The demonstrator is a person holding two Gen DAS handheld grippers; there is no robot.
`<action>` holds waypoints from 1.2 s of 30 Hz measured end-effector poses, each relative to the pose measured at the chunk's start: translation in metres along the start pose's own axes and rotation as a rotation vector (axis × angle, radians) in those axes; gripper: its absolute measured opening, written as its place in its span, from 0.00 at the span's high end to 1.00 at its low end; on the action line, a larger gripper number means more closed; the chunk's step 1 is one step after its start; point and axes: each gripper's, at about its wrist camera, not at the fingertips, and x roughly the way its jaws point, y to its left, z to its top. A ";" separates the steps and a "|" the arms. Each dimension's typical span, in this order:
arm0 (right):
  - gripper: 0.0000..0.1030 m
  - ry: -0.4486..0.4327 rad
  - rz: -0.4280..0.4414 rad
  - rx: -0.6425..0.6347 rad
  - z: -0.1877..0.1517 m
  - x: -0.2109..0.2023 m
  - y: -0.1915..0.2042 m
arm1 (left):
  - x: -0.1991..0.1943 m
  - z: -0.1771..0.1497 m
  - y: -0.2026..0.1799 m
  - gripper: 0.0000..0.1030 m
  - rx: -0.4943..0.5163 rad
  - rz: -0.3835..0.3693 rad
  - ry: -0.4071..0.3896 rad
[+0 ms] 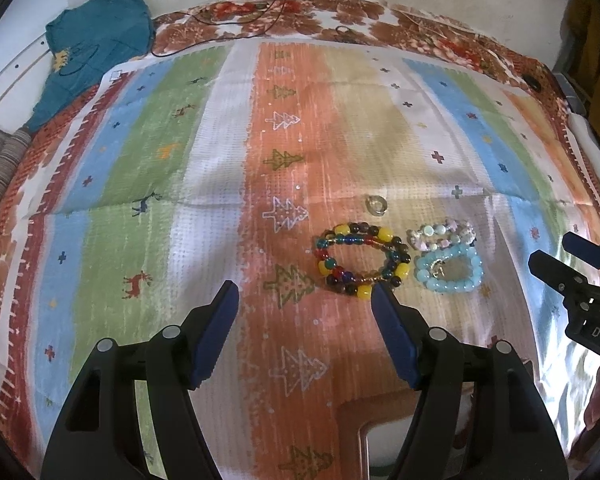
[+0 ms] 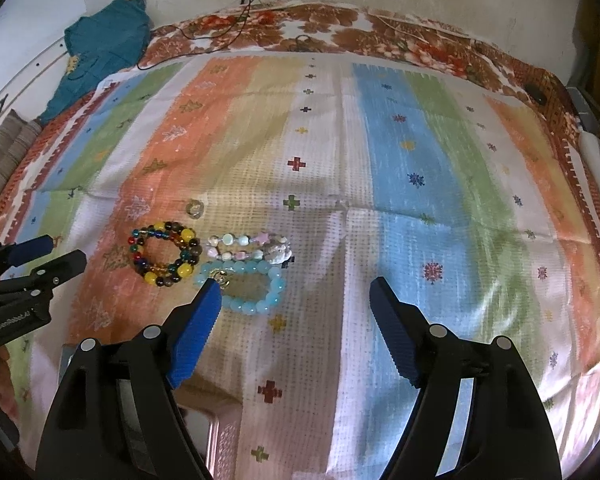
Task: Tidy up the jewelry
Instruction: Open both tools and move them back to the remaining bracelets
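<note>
Three bead bracelets lie together on a striped cloth: a multicoloured one with yellow beads (image 1: 362, 258) (image 2: 166, 254), a pale pink-and-white one (image 1: 442, 234) (image 2: 250, 249) and a light blue one (image 1: 450, 270) (image 2: 246, 286). A small clear ring (image 1: 376, 205) (image 2: 195, 208) lies just beyond them. My left gripper (image 1: 304, 292) is open above the cloth, its right finger tip at the multicoloured bracelet's near edge. My right gripper (image 2: 296, 290) is open too, its left finger tip overlapping the blue bracelet's near left side. Nothing sits between either pair of fingers.
A pinkish plastic box (image 1: 374, 432) (image 2: 216, 432) sits at the near edge below the grippers. The striped cloth (image 2: 400, 184) covers a floral bedspread (image 2: 324, 24). A teal garment (image 1: 92, 48) and black cables (image 1: 260, 12) lie at the far side by the wall.
</note>
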 end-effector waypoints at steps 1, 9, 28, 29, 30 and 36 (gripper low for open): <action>0.26 0.003 0.000 0.001 0.001 0.002 0.000 | 0.001 0.001 0.000 0.33 0.000 0.000 0.002; 0.26 0.023 -0.014 -0.022 0.006 0.018 0.002 | 0.016 0.007 0.003 0.33 -0.003 -0.003 0.025; 0.26 0.095 -0.025 -0.023 0.021 0.068 0.001 | 0.057 0.024 0.000 0.33 0.012 -0.023 0.077; 0.26 0.099 -0.025 -0.020 0.021 0.070 0.000 | 0.058 0.025 -0.001 0.33 0.015 -0.023 0.077; 0.26 0.102 -0.024 -0.017 0.022 0.071 0.000 | 0.059 0.025 -0.001 0.33 0.016 -0.023 0.077; 0.26 0.108 -0.009 0.006 0.029 0.081 -0.004 | 0.064 0.026 0.001 0.35 0.014 -0.028 0.083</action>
